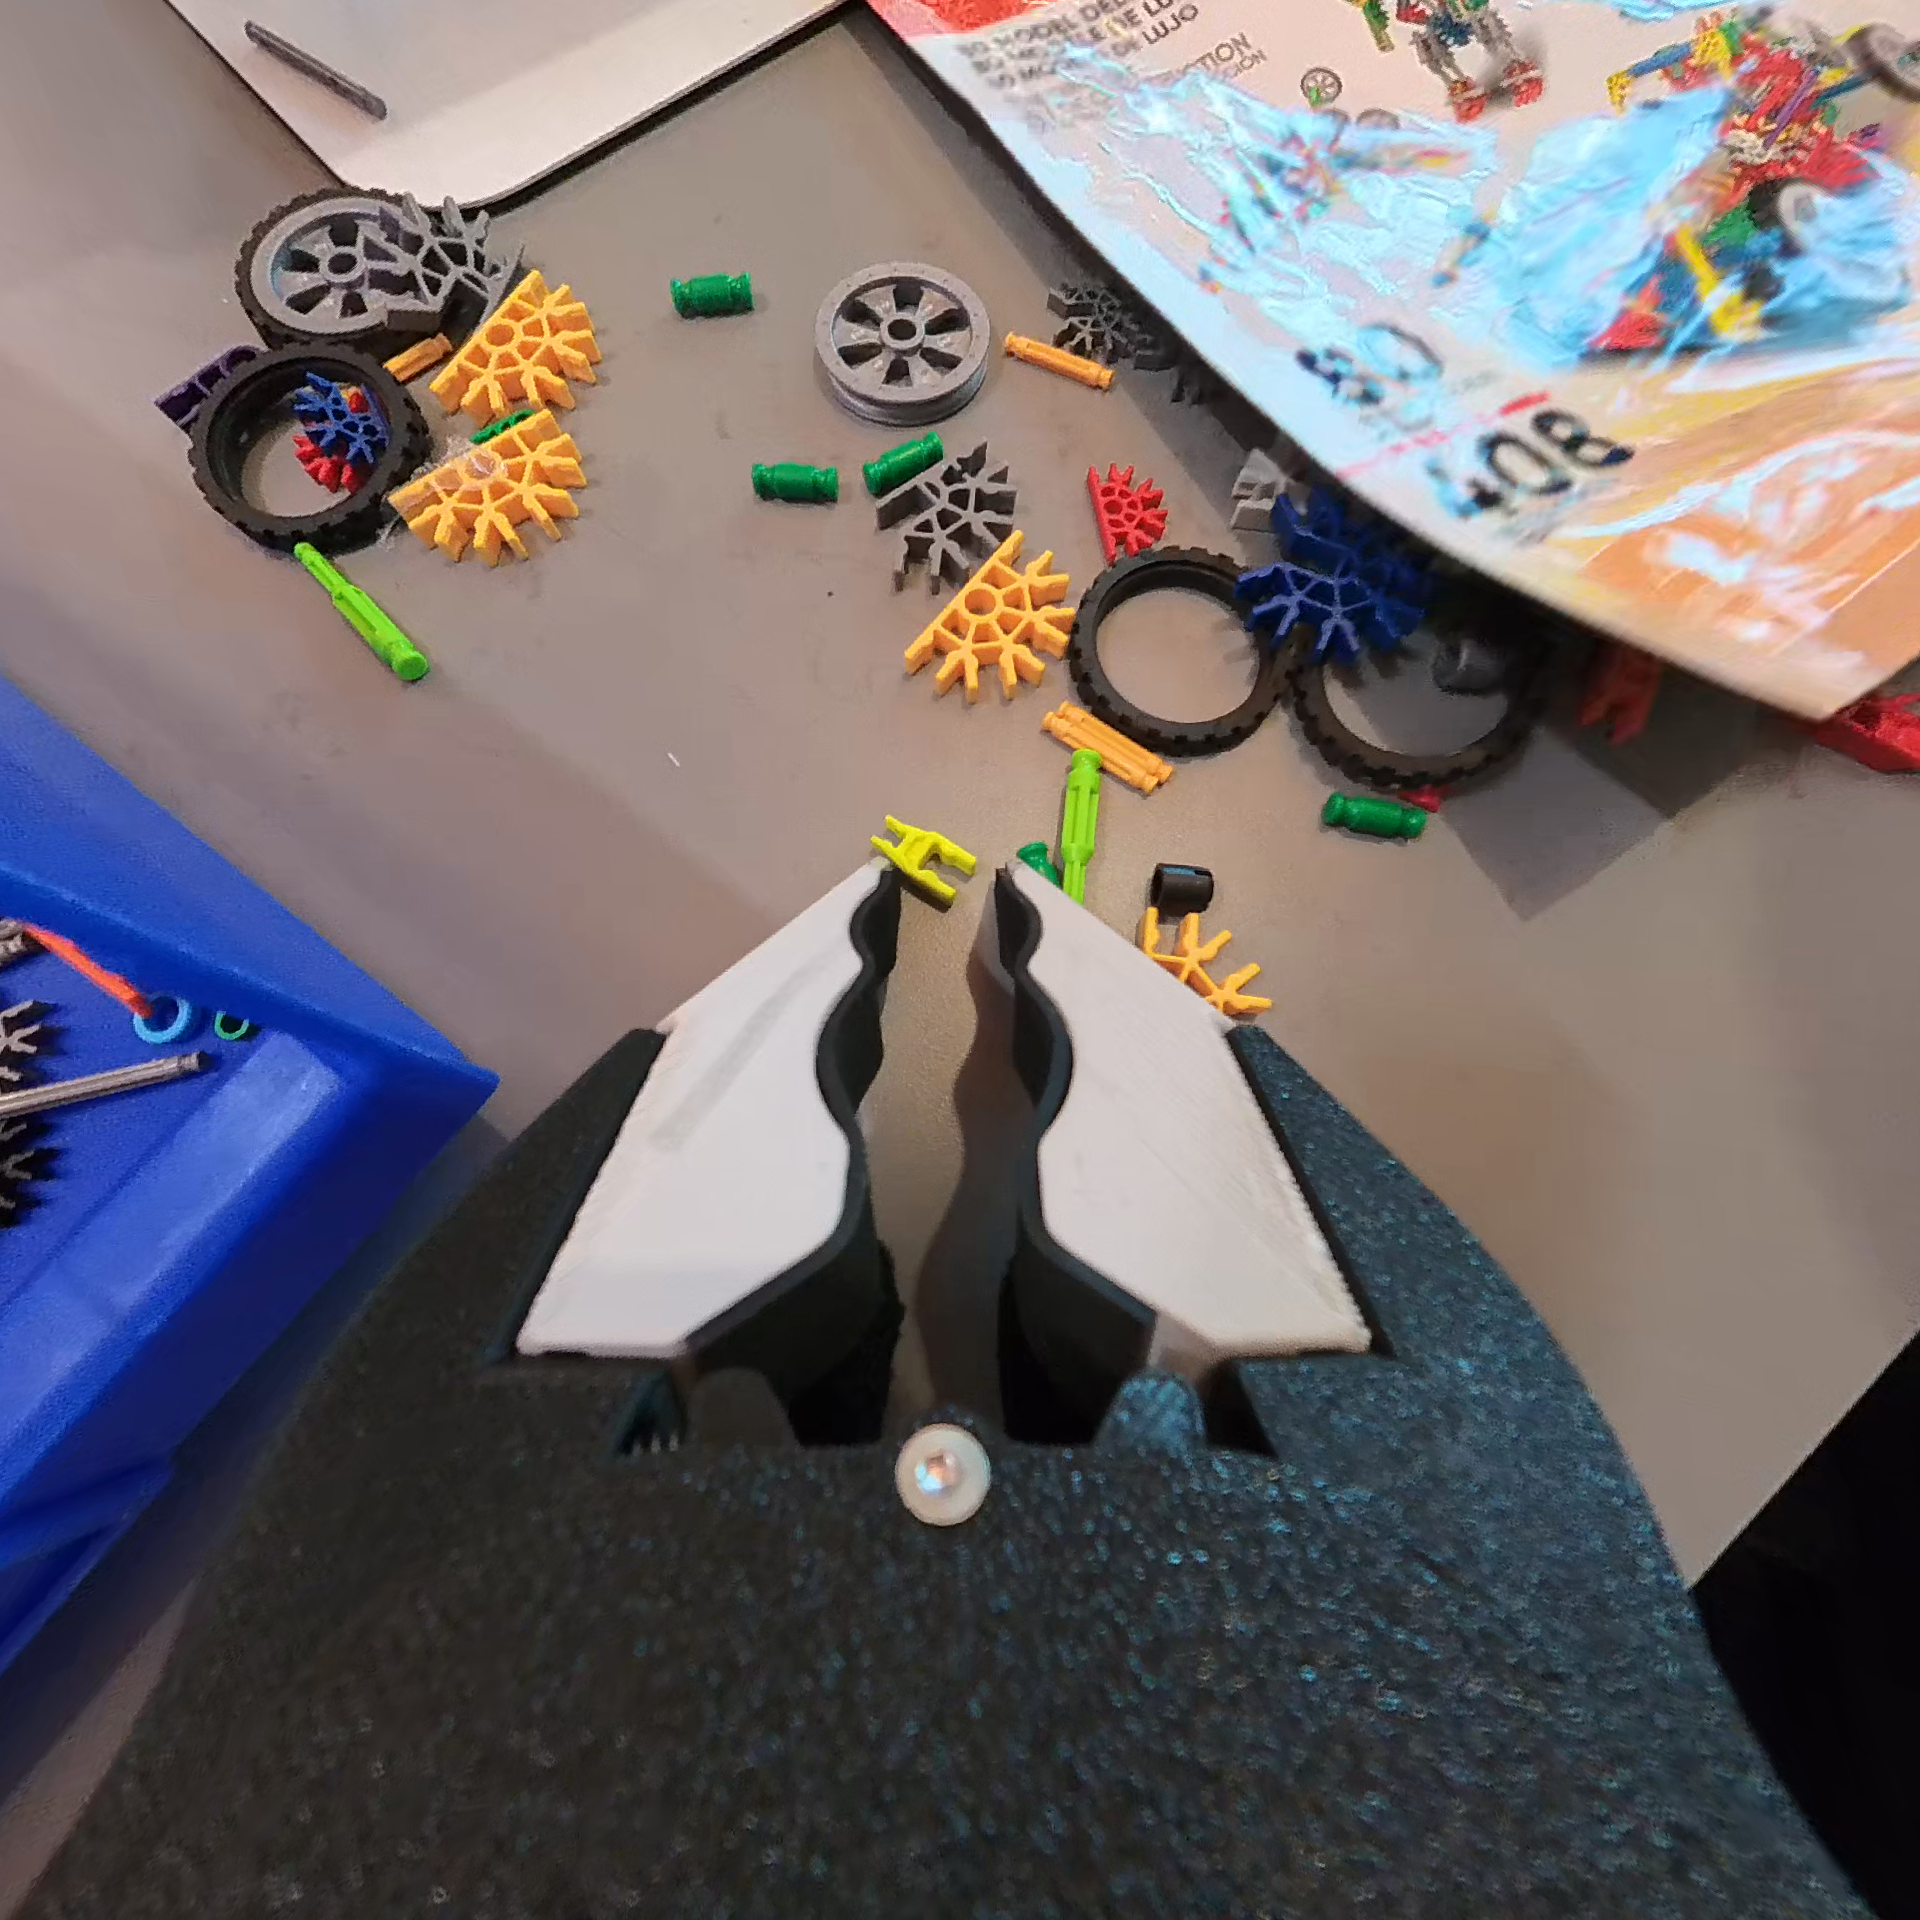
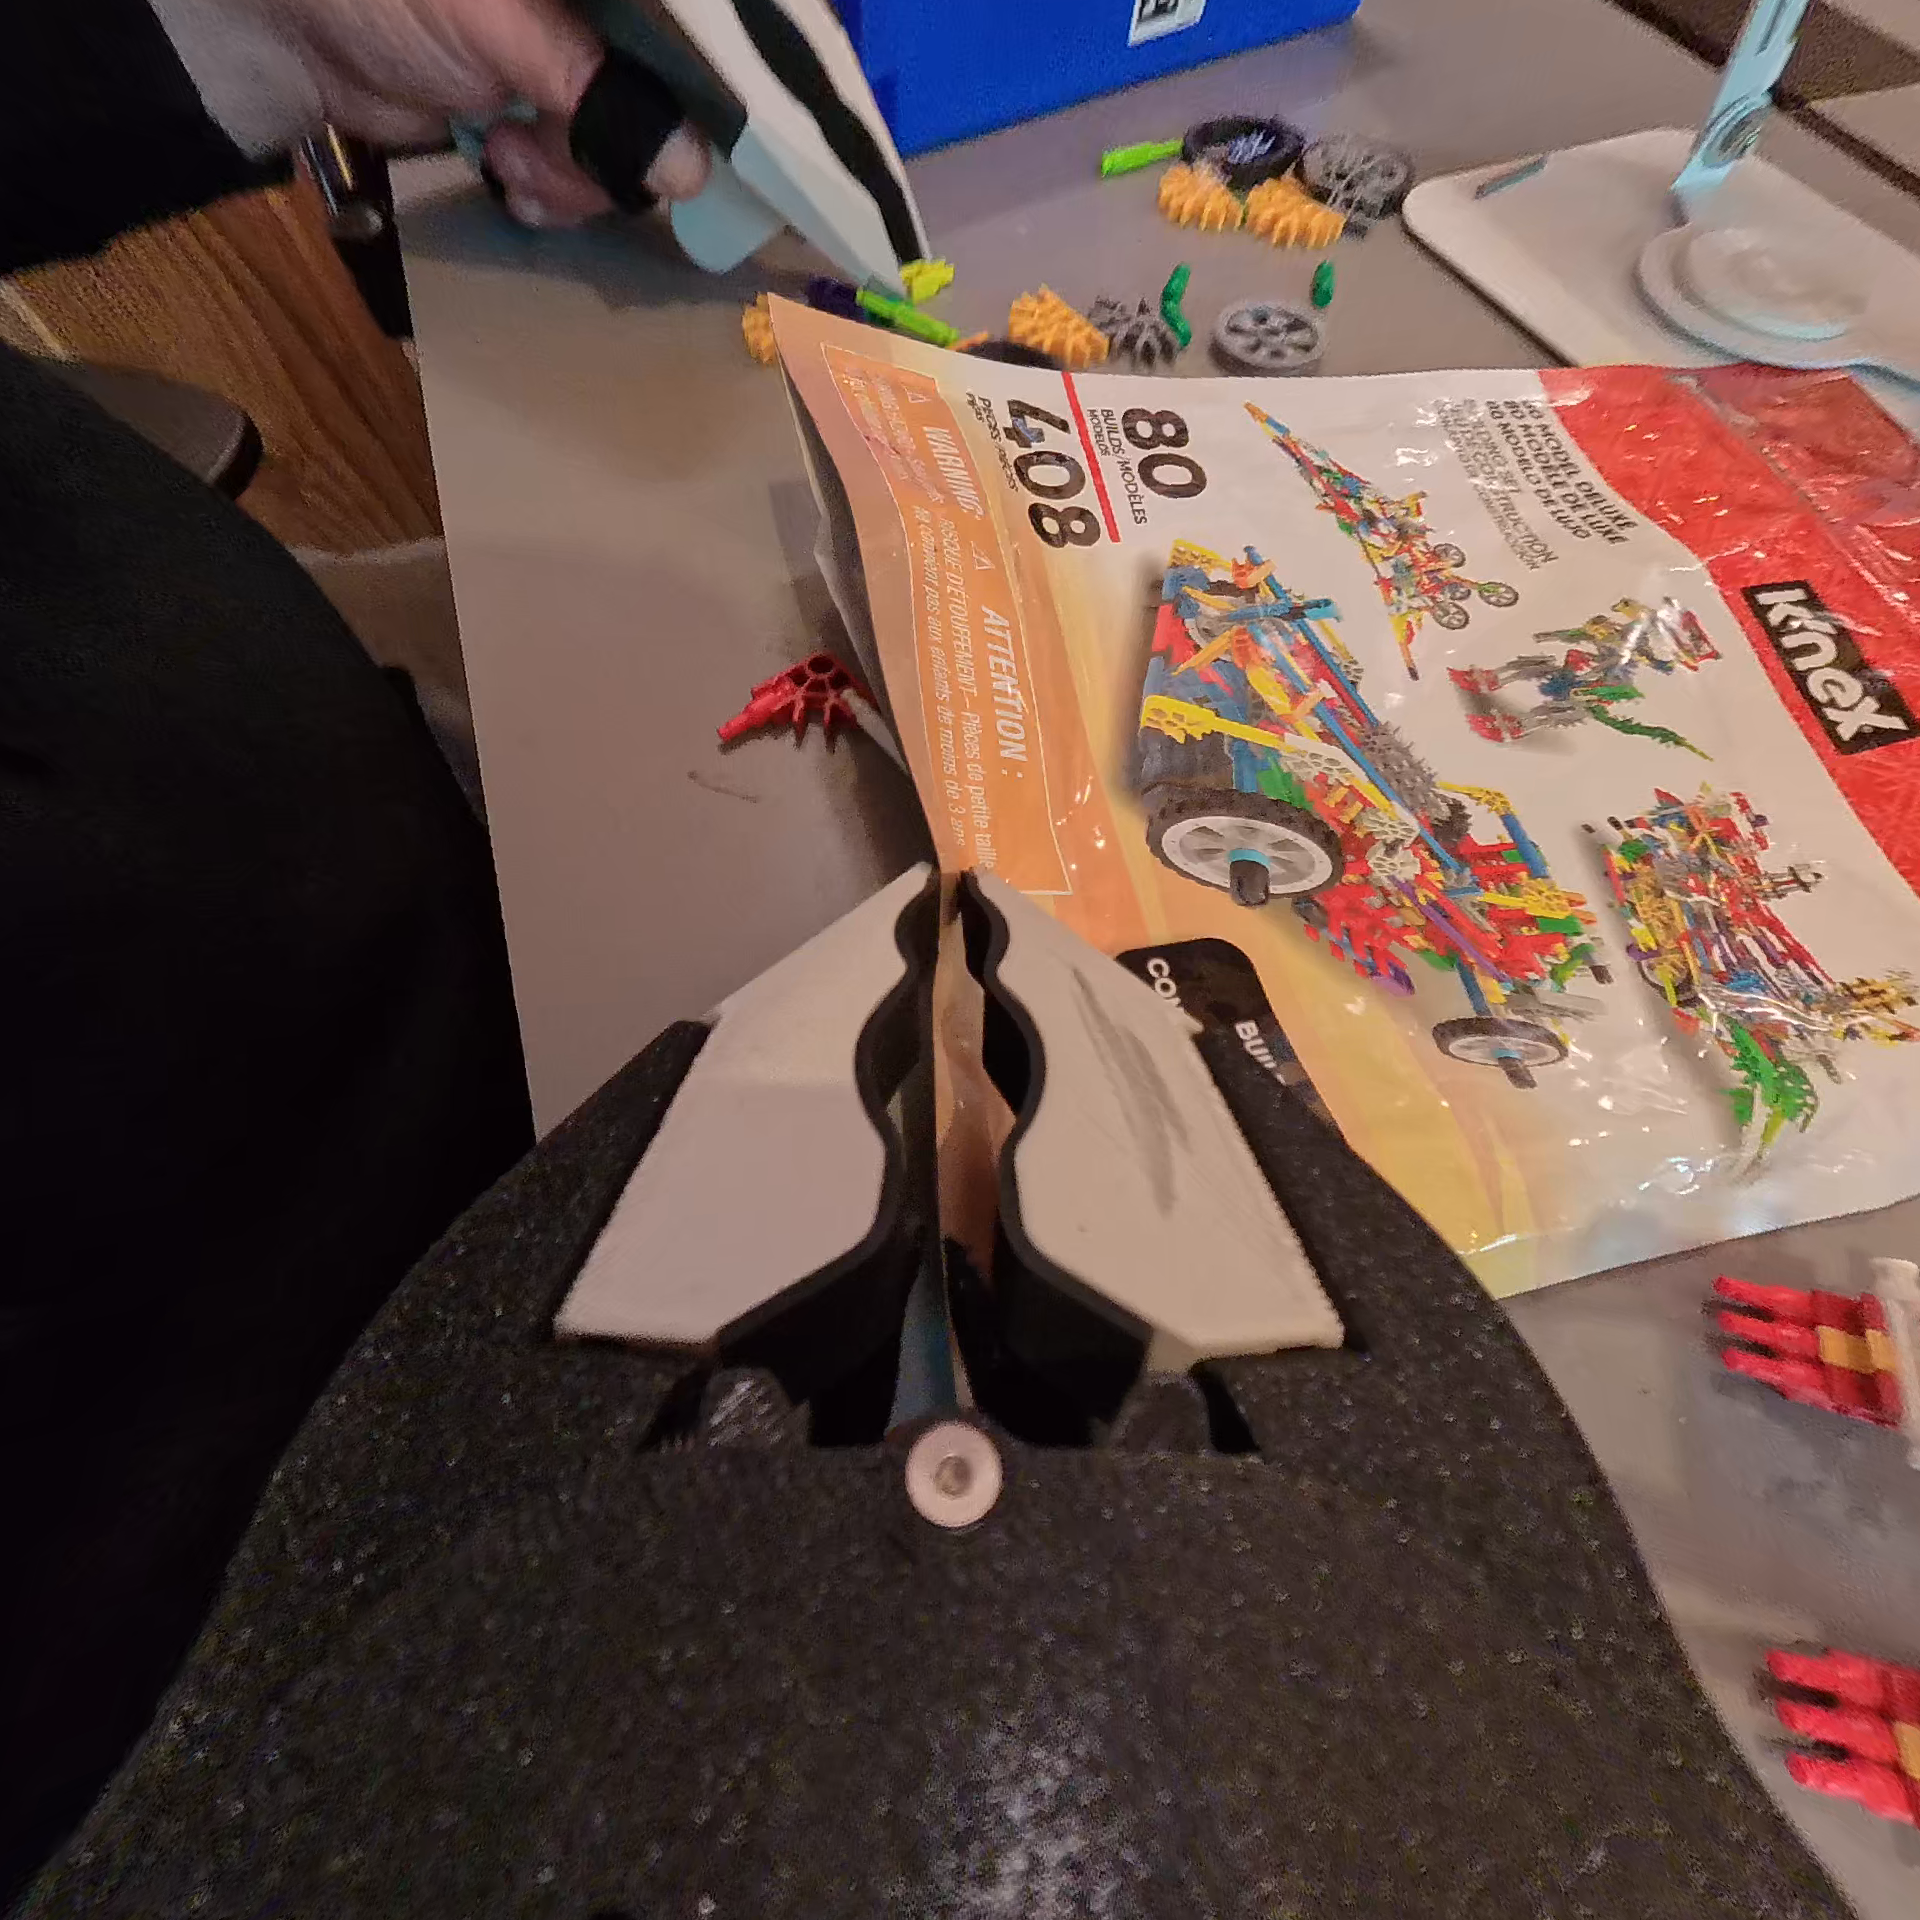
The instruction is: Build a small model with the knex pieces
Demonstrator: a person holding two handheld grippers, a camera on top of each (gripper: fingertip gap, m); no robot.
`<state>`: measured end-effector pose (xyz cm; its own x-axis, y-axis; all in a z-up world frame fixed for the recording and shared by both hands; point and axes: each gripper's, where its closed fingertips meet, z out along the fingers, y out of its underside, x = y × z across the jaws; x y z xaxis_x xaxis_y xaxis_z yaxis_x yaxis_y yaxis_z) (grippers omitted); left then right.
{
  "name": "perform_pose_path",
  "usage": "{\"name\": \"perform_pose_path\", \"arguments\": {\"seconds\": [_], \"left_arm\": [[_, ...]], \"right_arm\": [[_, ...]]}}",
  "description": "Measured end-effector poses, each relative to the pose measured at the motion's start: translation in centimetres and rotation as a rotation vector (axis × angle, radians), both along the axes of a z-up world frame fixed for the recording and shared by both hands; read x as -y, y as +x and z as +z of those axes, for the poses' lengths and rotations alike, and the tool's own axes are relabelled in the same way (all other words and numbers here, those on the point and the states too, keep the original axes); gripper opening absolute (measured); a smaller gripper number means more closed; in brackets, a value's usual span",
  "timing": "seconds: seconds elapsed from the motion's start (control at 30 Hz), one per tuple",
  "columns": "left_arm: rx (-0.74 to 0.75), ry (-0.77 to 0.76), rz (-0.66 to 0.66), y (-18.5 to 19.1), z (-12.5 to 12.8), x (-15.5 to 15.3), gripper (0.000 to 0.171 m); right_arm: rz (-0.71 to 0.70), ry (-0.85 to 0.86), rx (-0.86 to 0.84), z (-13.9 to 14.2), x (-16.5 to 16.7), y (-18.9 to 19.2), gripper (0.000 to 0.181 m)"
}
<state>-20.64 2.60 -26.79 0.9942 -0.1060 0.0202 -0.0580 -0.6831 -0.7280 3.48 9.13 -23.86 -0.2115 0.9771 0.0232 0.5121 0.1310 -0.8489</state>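
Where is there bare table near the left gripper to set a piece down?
Bare table lies between the blue bin, the light green rod and the left gripper. It is crowded ahead and right of the fingers: black tyre rings, connectors, and the printed bag, shut in the right gripper.

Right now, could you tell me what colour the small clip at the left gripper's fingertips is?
Yellow-green clip, clearest in the left wrist view.

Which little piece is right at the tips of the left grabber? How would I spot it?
On the grey table, look beside the blue bin to the left gripper. Just past its open fingertips lies a yellow-green clip. It is small and forked, paler than the dark green rods around it.
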Motion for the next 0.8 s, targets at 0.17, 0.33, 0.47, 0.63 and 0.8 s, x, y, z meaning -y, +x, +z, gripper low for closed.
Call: {"name": "perform_pose_path", "arguments": {"seconds": [0.17, 0.33, 0.47, 0.63, 0.8], "left_arm": [[-0.017, 0.001, -0.004, 0.1, 0.0, 0.0, 0.018], [-0.035, 0.002, -0.007, 0.1, 0.0, 0.0, 0.019], [-0.029, 0.002, -0.011, 0.2, 0.0, 0.1, 0.02], [-0.029, 0.003, -0.019, 0.2, 0.0, 0.1, 0.02], [-0.016, 0.004, -0.025, 0.3, 0.0, 0.1, 0.022]], "right_arm": [[-0.07, 0.015, -0.052, 0.9, -1.6, -0.5, 0.0], [-0.14, 0.041, -0.058, 1.5, -3.3, -1.7, 0.0], [-0.12, 0.046, -0.041, 1.5, -3.4, -2.7, 0.0], [-0.119, 0.063, -0.06, 2.2, -3.3, -3.3, 0.0], [-0.181, 0.067, -0.058, 2.4, -4.2, -3.1, 0.0]]}}
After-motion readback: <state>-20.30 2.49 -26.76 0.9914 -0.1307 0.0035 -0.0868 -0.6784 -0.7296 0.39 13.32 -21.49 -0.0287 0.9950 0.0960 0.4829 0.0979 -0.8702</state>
